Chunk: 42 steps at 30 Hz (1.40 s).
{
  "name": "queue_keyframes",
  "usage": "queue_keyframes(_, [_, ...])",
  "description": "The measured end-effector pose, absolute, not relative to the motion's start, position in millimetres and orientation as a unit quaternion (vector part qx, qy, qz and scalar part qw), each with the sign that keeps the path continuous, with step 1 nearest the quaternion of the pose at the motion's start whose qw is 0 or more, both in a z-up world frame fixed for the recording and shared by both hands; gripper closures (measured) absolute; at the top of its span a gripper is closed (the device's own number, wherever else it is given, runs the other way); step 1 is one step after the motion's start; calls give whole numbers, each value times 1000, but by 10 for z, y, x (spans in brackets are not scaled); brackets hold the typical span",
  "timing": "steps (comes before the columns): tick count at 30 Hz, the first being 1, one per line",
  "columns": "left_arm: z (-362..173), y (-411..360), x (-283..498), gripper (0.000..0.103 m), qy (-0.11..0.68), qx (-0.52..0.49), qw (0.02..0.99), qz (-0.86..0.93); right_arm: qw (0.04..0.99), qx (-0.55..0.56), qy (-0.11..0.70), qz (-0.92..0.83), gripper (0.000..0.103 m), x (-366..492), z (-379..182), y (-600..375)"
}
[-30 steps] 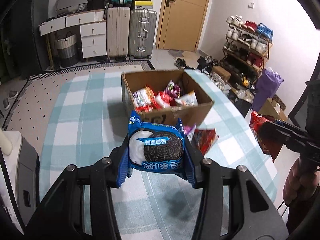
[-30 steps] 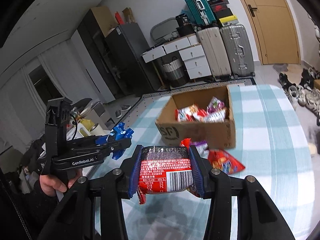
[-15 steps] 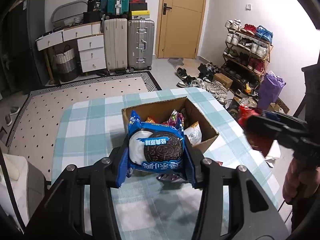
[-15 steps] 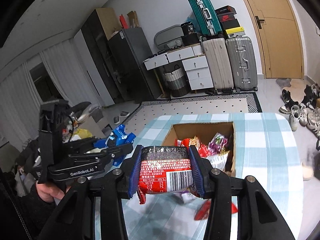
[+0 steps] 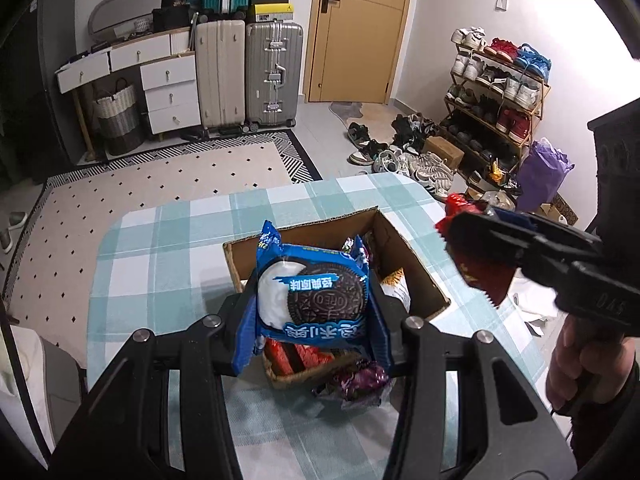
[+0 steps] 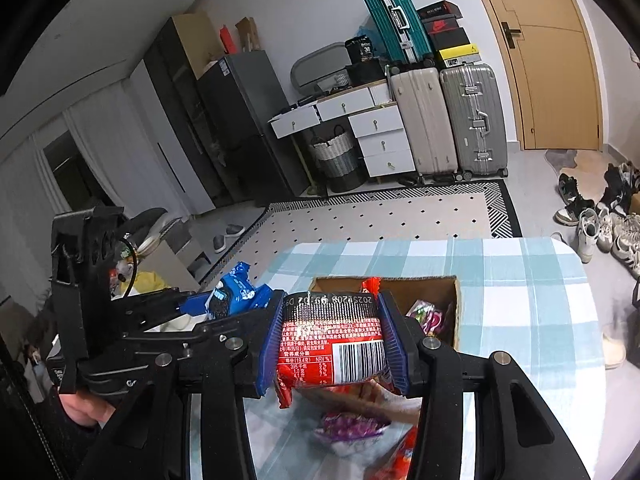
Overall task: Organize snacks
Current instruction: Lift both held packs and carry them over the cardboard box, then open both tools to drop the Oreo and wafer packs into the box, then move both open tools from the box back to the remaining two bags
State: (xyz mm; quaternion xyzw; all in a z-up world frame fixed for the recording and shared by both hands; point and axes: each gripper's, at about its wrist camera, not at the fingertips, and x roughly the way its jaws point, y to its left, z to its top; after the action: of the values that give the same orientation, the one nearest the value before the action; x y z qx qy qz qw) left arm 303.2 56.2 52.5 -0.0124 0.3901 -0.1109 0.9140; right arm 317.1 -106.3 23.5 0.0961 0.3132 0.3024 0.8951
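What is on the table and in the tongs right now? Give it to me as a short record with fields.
left tongs: shut on blue Oreo packet
right tongs: shut on red snack packet
cardboard box: open, on checked tablecloth, snacks inside
purple packet: loose on the cloth, outside the box
position: both packets held above the box's near side
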Motion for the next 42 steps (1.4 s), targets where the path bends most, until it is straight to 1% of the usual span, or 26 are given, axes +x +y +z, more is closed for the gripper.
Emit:
queue_keyframes(9, [170, 504, 3491, 59, 409, -6, 905, -118, 893, 100, 332, 287, 58, 3659, -62, -970])
queue_keyframes(18, [-267, 504, 3837, 58, 435, -18, 890, -137, 888, 101, 351, 281, 58, 3921, -417, -897])
queue_keyframes(19, [-304, 493, 3872, 56, 438, -19, 887, -142, 887, 103, 353, 281, 57, 3944, -446, -894])
queue_keyframes(20, [-355, 474, 3919, 49, 446, -17, 883, -143, 884, 106, 357, 283, 56, 3974, -489, -893])
queue_keyframes(21, [-391, 458, 3952, 45, 452, -12, 881, -139, 881, 108, 362, 284, 52, 3999, -519, -889])
queue_keyframes(22, [-431, 443, 3981, 37, 458, -5, 879, -132, 882, 110, 364, 280, 49, 4018, -548, -890])
queue_keyframes(23, [-452, 436, 3989, 31, 459, 0, 879, -129, 885, 107, 364, 270, 45, 4028, -568, -903])
queue_keyframes(24, [-472, 434, 3990, 29, 459, 3, 879, -127, 887, 106, 364, 264, 41, 4027, -580, -926])
queue_keyframes(26, [-482, 453, 3967, 22, 457, 5, 881, -120, 889, 113, 358, 262, 36, 4011, -587, -989])
queue_keyframes(31, [-429, 546, 3901, 22, 451, -9, 885, -113, 896, 108, 347, 256, 36, 3891, -513, -1108])
queue_keyframes(33, [-388, 570, 3843, 22, 449, -12, 886, -111, 897, 112, 343, 254, 33, 3836, -461, -1164])
queue_keyframes(35, [-348, 574, 3772, 22, 448, -11, 888, -109, 900, 112, 337, 252, 32, 3764, -403, -1202])
queue_keyframes(42, [-154, 524, 3425, 21, 437, 2, 893, -103, 907, 99, 318, 257, 32, 3460, -191, -1255])
